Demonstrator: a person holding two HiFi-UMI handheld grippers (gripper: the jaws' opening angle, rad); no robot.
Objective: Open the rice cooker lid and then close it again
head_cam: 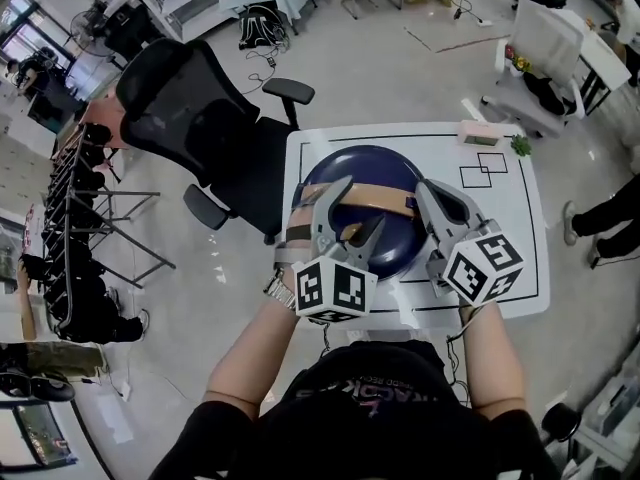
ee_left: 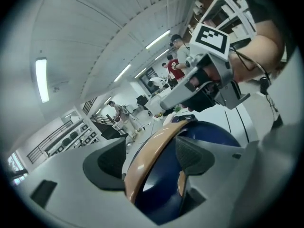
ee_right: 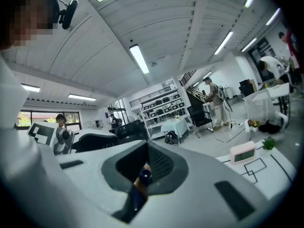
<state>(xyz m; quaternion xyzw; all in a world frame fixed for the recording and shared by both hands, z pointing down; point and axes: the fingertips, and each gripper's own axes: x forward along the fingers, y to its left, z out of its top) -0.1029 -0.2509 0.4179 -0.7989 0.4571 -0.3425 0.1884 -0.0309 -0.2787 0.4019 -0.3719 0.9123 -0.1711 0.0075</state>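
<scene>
two hand-held grippers are over the rice cooker point(head_cam: 368, 163) right now, and the lid is down. the cooker, dark blue and round, sits on the white table point(head_cam: 520, 230) directly in front of the person, its tan handle point(head_cam: 378, 196) lying across the top of the dome.

left hand-held gripper point(head_cam: 355, 213) first: it's at the near-left side of the cooker. in its own view the left hand-held gripper point(ee_left: 148, 160) has its jaws standing wide, and the tan handle point(ee_left: 164, 137) runs up between them. the band sits close to the left pad, with blue lid showing between it and the right pad, so no squeeze there.

over to the right hand-held gripper point(head_cam: 424, 190): it's at the cooker's right side, near the handle's end. its own view shows the right hand-held gripper point(ee_right: 142, 169) with jaws pressed together (only a thin slit, with a sliver of blue and tan showing through it), nothing gripped.

at the far edge of the table, a small pink box point(head_cam: 480, 133) and a bit of green plant point(head_cam: 520, 146) sit well apart from the cooker. a black office chair point(head_cam: 200, 118) stands just left of the table.
</scene>
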